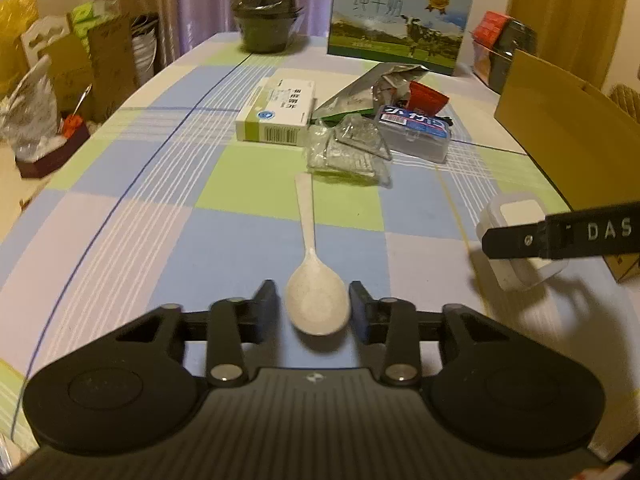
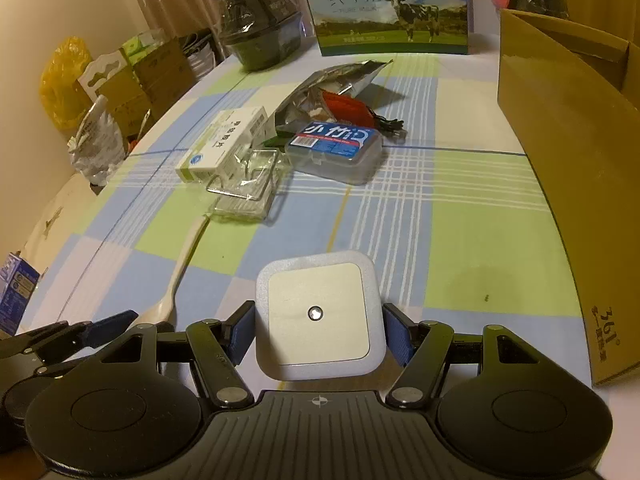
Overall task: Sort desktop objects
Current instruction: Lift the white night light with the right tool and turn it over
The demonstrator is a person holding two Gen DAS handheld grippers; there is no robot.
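Observation:
A white spoon [image 1: 310, 224] lies lengthwise on the checked tablecloth [image 1: 132, 240], its bowl toward me. My left gripper [image 1: 313, 309] has narrowed to the bowl's width and is shut on it, one pad on each side. The handle points away toward the clutter. In the right wrist view the spoon [image 2: 176, 276] slants in at lower left, with a left fingertip [image 2: 114, 326] beside its bowl. My right gripper [image 2: 320, 330] is shut on a white square plug-in device [image 2: 318, 312] with a small round sensor. In the left wrist view this device [image 1: 516, 212] hangs slightly above the cloth, casting a shadow.
Mid-table lie a white-green medicine box [image 1: 276, 116], a clear plastic packet [image 1: 348, 152], a blue-labelled plastic case [image 1: 416, 132] and an open foil bag [image 1: 372, 88]. A milk carton [image 1: 396, 20] and a wrapped black pot [image 1: 266, 12] stand behind. An open cardboard box [image 2: 560, 160] is at right.

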